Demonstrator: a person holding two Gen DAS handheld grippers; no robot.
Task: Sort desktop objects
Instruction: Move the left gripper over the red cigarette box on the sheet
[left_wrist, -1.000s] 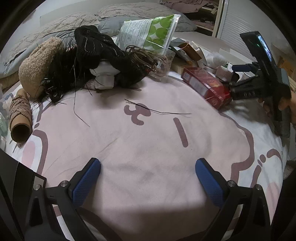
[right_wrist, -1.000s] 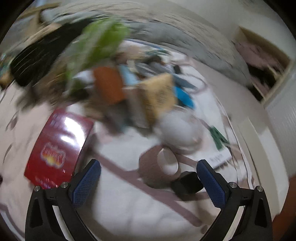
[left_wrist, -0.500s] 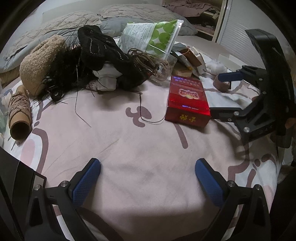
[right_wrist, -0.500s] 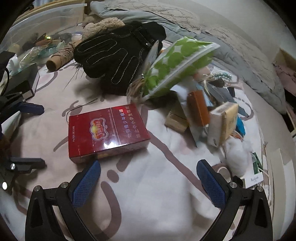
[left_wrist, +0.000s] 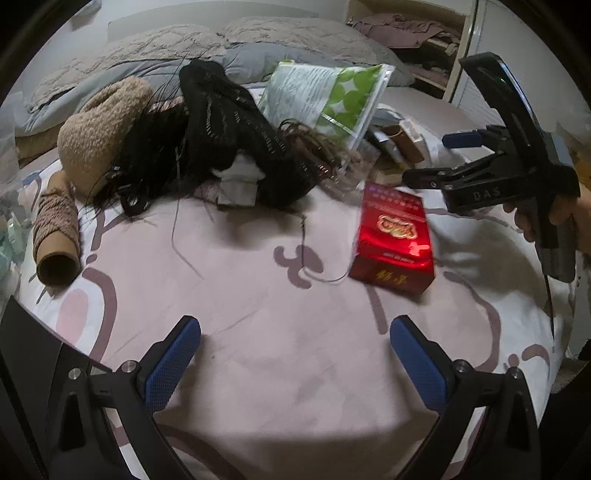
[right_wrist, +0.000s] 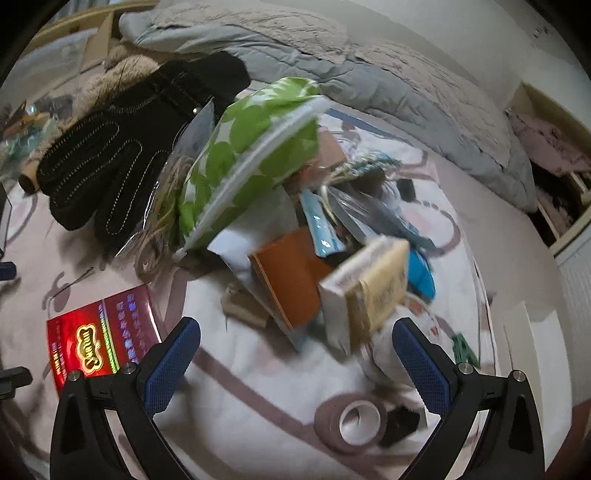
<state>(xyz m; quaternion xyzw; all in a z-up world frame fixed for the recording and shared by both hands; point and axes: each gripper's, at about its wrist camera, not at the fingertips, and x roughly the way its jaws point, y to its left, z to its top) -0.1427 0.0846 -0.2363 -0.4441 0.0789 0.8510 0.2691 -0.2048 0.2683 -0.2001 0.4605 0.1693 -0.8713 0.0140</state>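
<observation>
- Left gripper (left_wrist: 295, 363) sits at the bottom of the left wrist view, blue pads spread wide, nothing between them, only bare pink bedsheet (left_wrist: 266, 332).
- Red box (left_wrist: 393, 240) lies flat on the sheet, right of centre in that view, above and to the right of the left gripper, apart from it.
- Right gripper (left_wrist: 439, 157) shows at the upper right of the left wrist view, held in a hand (left_wrist: 565, 218), fingers parted and empty, tips just above the red box's far end.
- In the right wrist view the right gripper (right_wrist: 297, 358) is wide open at the bottom; the red box (right_wrist: 98, 341) lies lower left, outside the left finger.
- Between and above its fingers: an orange box (right_wrist: 291, 277) and a tilted yellow box (right_wrist: 369, 291), blurred.
- Tape roll (right_wrist: 351, 419) lies low, right of centre.
- Black glove (right_wrist: 122, 144) and green spotted pouch (right_wrist: 251, 147) top the pile, upper left.
</observation>
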